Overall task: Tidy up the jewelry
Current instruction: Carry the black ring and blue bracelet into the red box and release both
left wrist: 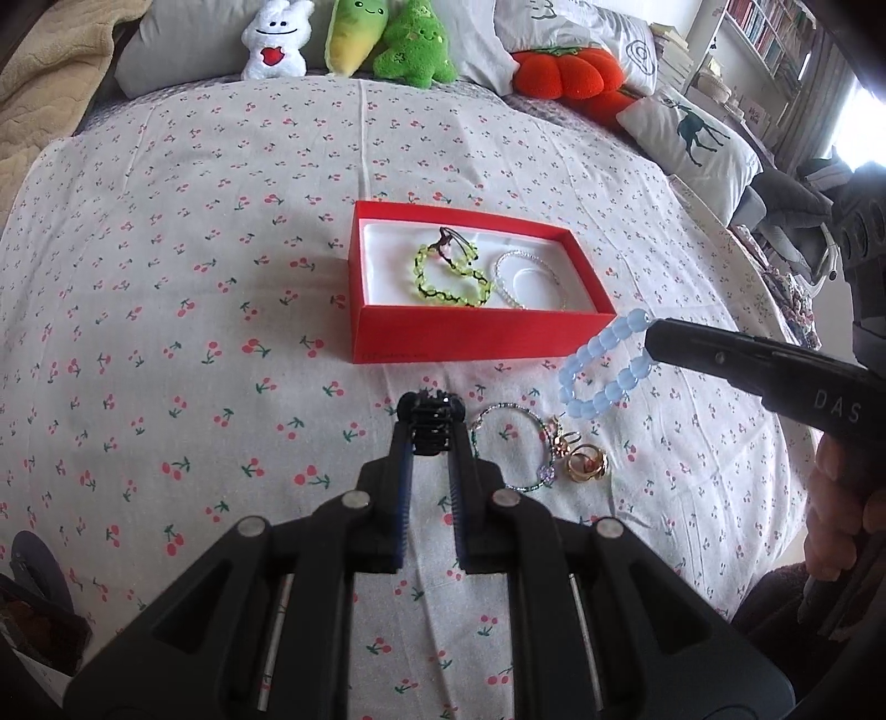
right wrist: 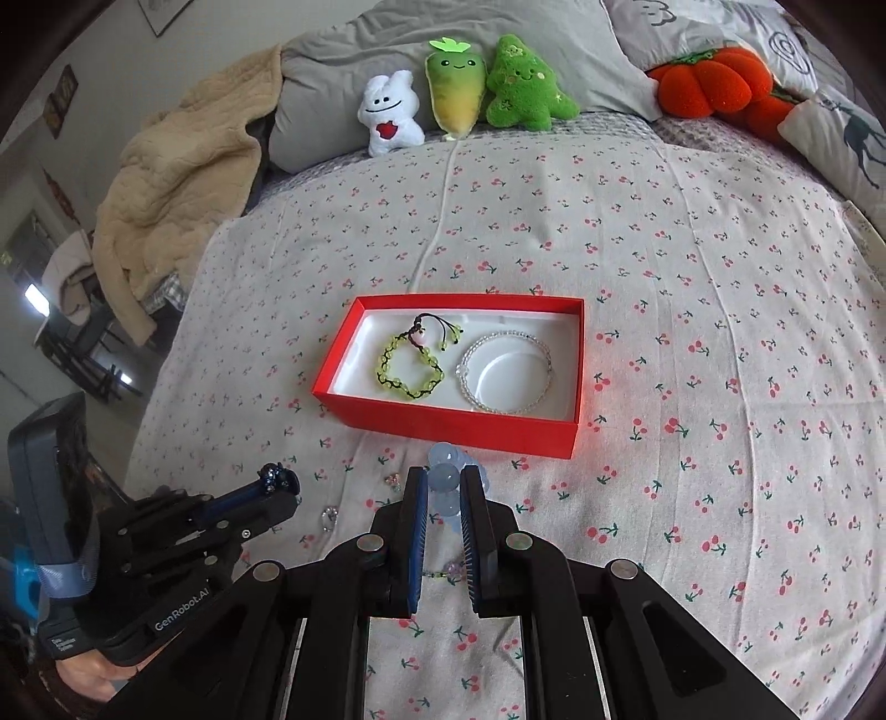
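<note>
Red card walls frame the box (left wrist: 476, 332), which is set on the cherry-print sheet (left wrist: 194, 277) with its long axis running left to right across both views. Inside it, on the white liner, a green bracelet (right wrist: 411, 368) is laid at the left and a clear bead bracelet (right wrist: 506, 379) at the right, the two just beside each other.

A blue bead bracelet (left wrist: 606, 363) is held up off the sheet by the right gripper (right wrist: 444, 487), jaws clamped on its beads; the loop is seen hanging below the fingertips, just short of the box's near wall, its long axis tilted from the gripper down toward the sheet.

A black beaded piece (left wrist: 429, 423) is pinched at the tip of the left gripper (left wrist: 429, 437), jaws closed on it; what kind of jewelry it is cannot be told. It is held in front of the box, near its left end.

On the sheet, between the two grippers, a thin beaded bangle (left wrist: 518, 448) is seen lying flat, with gold rings (left wrist: 587, 462) touching its right side.

Plush toys (right wrist: 459, 94) are lined up against the pillows (left wrist: 177, 50) at the far end.
</note>
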The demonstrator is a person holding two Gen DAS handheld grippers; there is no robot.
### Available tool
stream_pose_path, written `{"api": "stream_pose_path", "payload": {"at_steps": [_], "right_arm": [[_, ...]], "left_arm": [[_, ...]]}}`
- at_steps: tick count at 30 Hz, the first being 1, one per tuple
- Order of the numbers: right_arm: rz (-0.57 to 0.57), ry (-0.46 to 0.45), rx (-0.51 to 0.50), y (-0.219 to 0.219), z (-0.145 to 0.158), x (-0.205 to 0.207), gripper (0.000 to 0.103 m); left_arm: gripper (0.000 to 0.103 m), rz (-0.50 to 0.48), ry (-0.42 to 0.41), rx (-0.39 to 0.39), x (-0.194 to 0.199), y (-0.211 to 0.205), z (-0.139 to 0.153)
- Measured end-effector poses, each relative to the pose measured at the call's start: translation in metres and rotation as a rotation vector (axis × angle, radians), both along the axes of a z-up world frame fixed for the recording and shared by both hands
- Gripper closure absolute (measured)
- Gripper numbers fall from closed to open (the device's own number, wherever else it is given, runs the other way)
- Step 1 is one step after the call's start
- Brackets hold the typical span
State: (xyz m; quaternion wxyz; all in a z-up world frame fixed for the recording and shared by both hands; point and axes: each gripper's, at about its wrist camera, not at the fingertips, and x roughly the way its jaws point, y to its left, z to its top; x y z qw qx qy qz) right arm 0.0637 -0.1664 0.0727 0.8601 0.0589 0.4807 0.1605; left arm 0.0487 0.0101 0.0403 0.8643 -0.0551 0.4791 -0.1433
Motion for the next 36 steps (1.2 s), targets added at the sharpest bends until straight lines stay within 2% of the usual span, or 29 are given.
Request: {"api": "stream_pose_path", "payload": {"at_steps": [11,18,31,36], "right_arm": [[-0.03,-0.076,0.052,-0.005,0.027,0.011,0.091],[-0.037,-0.114,0.082,-0.003,0.034,0.03,0.091],[0.003,-0.118,0.122,0.004,0.011,0.068,0.091],[-0.03,-0.092,0.088,-0.002,-0.008,0.081,0.091]], "left_arm": [[0.089,0.021,-0.048,-0.03,0.023,-0.01,0.019],[0.089,-0.008,-0.072,-0.027,0.048,-0.024,0.014],[0.089,0.035,-0.062,0.05,0.087,-0.025,-0.016],[0.089,0.042,-0.043,0.076,0.096,-0.025,-0.027]]}}
